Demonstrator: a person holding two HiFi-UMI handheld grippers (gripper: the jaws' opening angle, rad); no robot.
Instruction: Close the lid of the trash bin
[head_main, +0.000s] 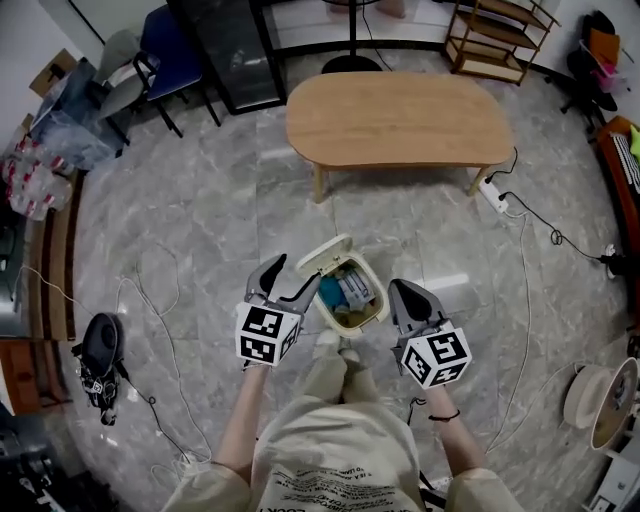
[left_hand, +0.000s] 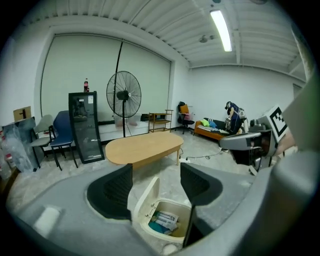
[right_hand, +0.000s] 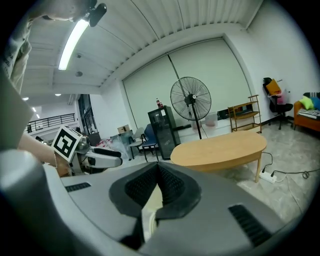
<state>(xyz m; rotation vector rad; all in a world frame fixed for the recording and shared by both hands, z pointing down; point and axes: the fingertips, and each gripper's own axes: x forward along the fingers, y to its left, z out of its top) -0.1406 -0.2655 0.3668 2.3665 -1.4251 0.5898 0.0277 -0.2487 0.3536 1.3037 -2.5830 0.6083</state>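
Note:
A small cream trash bin (head_main: 352, 312) stands on the floor just in front of the person's feet. Its lid (head_main: 322, 256) is tipped up at the far left, and blue and white rubbish shows inside. My left gripper (head_main: 293, 272) hangs open at the bin's left, beside the raised lid. In the left gripper view the bin (left_hand: 150, 228) and its lid (left_hand: 145, 197) show between the spread jaws of the left gripper (left_hand: 156, 182). My right gripper (head_main: 400, 290) is shut, empty, just right of the bin. In the right gripper view the right gripper (right_hand: 157, 169) has its jaws together, with a cream sliver of the lid (right_hand: 150, 207) below.
An oval wooden table (head_main: 398, 118) stands beyond the bin, with a power strip (head_main: 493, 195) and cables at its right end. A black glass cabinet (head_main: 232, 50) and chairs (head_main: 165, 60) are at the back left. A black object (head_main: 101, 350) with loose cable lies on the floor at left.

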